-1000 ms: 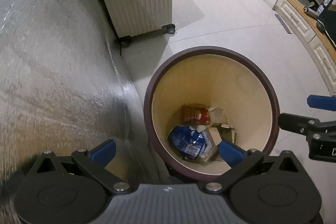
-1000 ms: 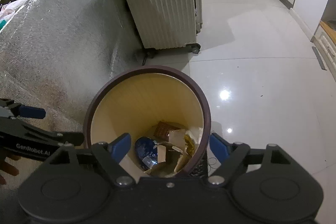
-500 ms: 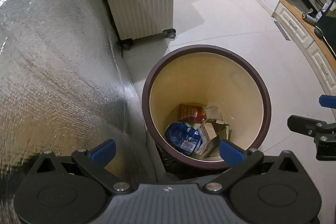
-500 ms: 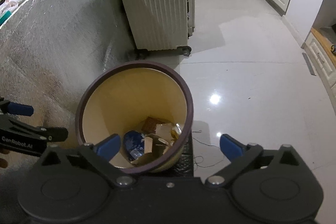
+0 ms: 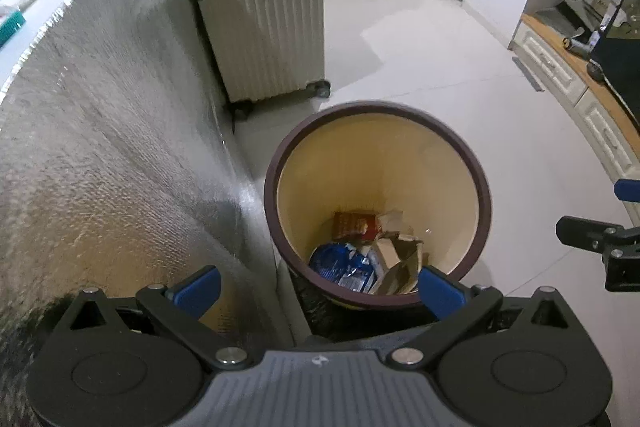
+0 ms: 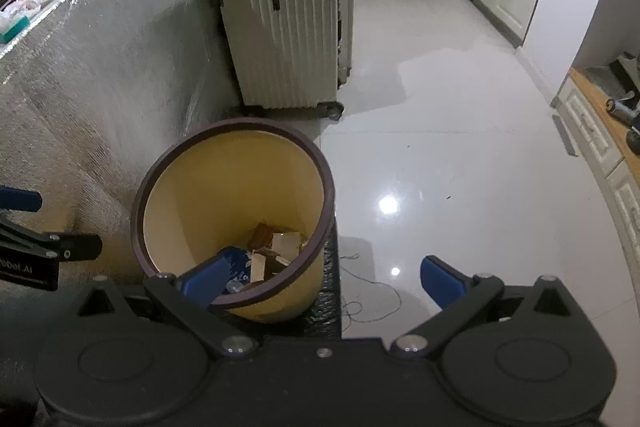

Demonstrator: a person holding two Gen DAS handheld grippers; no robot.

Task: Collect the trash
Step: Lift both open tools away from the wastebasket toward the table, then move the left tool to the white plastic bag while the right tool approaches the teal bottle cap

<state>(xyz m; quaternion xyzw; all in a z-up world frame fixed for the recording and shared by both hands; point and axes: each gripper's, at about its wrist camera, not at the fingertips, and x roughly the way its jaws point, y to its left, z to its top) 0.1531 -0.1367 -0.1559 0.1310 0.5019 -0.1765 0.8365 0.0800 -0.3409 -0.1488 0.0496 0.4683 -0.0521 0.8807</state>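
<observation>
A cream trash bin with a dark brown rim (image 5: 276, 183) stands on the floor beside a foil-covered table; it also shows in the right wrist view (image 6: 138, 203). Inside lie a blue wrapper (image 5: 340, 265), a red packet (image 5: 354, 223) and cardboard scraps (image 5: 400, 259). My left gripper (image 5: 318, 289) is open and empty, above the bin's near edge. My right gripper (image 6: 324, 281) is open and empty, above the bin's right side. Each gripper shows at the edge of the other's view.
A foil-covered table side (image 5: 100, 147) fills the left. A cream ribbed suitcase (image 5: 264, 27) stands behind the bin. White tiled floor (image 6: 440, 147) stretches right toward low cabinets (image 5: 592, 107). A thin cord (image 6: 376, 303) lies on the floor by the bin.
Both grippers have risen and pulled back from the bin, which now looks smaller and lower in both views. The right gripper's jaws opened wider. The trash in the bin is unmoved.
</observation>
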